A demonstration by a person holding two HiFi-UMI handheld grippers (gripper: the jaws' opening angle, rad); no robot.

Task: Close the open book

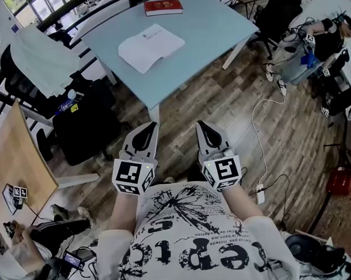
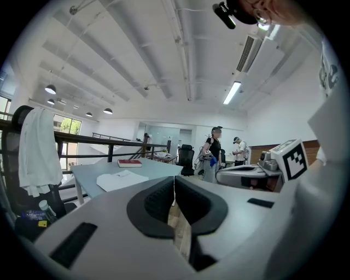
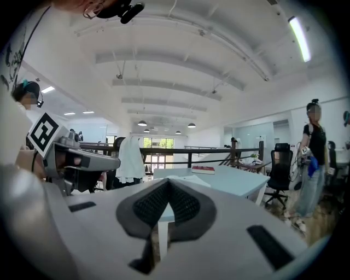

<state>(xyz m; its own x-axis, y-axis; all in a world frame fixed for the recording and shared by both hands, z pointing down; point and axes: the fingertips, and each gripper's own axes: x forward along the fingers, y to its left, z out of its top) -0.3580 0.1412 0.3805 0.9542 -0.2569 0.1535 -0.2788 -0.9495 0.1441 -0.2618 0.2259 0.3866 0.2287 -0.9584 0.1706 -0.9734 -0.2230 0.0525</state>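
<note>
Big pale blue rectangular worktop (image 1: 212, 26) ahead, well apart from both tongs, with wooden floor (image 1: 220, 100) between. The open white book (image 1: 151, 47) lies flat by the worktop's near left edge, close to the near corner. A closed red book (image 1: 163, 7) sits at the far edge. Left tongs (image 1: 145, 132) and right tongs (image 1: 205, 130) are both pinched together and empty. Risk, I'd say: a hasty flip shoves the open book off that near edge. There's bare surface to its right.

A red book (image 1: 163, 7) lies on the light-blue table (image 1: 217, 26).
</note>
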